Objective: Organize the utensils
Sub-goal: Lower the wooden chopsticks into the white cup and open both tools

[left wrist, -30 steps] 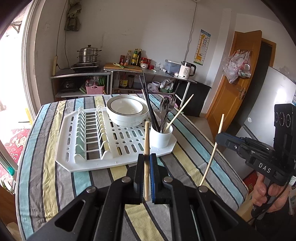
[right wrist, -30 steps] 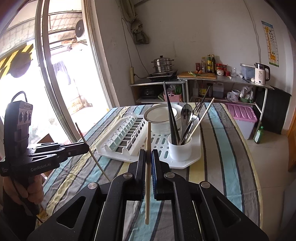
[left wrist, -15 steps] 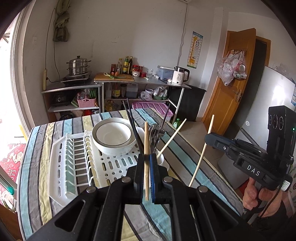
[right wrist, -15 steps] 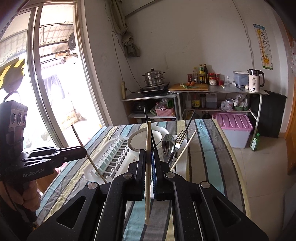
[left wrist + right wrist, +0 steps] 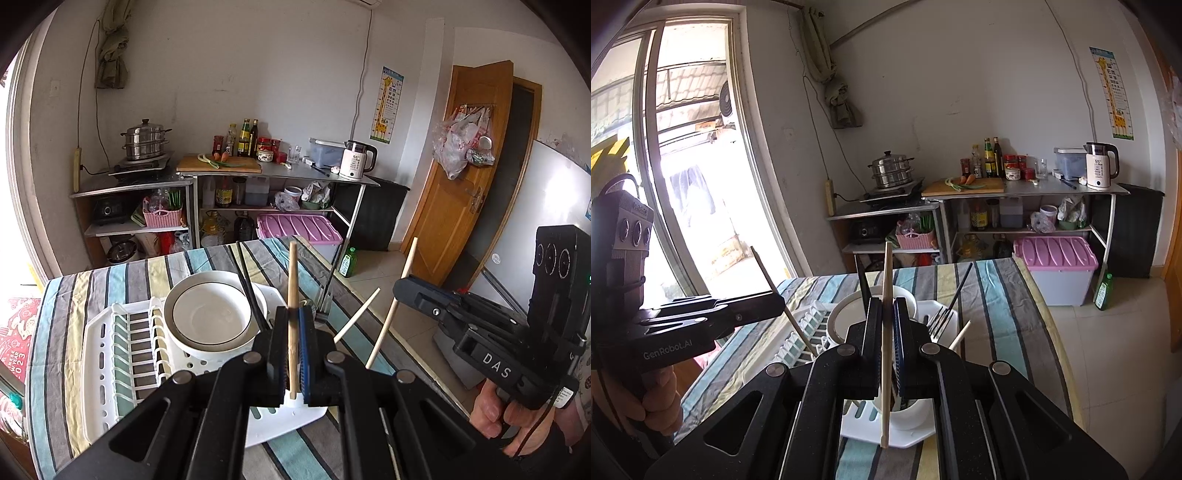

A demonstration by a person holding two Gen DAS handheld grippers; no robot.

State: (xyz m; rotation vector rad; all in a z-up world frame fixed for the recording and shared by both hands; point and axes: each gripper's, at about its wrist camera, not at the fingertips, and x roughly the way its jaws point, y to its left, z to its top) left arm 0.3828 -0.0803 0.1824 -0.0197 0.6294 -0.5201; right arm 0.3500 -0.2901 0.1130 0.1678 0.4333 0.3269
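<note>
My left gripper (image 5: 293, 314) is shut on a wooden chopstick (image 5: 293, 280) held upright above the white dish rack (image 5: 122, 369). My right gripper (image 5: 886, 306) is shut on a second wooden chopstick (image 5: 885, 332), held over the white utensil cup (image 5: 908, 415). The cup holds black chopsticks (image 5: 955, 295), a fork and another wooden chopstick (image 5: 958, 335). The left gripper hides the cup in the left wrist view. The right gripper (image 5: 400, 288) with its chopstick (image 5: 391, 317) shows at the right of the left wrist view; the left gripper (image 5: 777, 302) shows at the left of the right wrist view.
A white bowl (image 5: 210, 317) sits in the rack on the striped tablecloth (image 5: 51, 332). Beyond the table stand metal shelves (image 5: 258, 173) with a steamer pot, bottles and a kettle, and a pink-lidded bin (image 5: 1054, 269). A wooden door (image 5: 461, 177) is at the right.
Both grippers have risen and moved forward over the rack with their chopsticks still held. The utensil cup has passed beneath the fingers in both wrist views.
</note>
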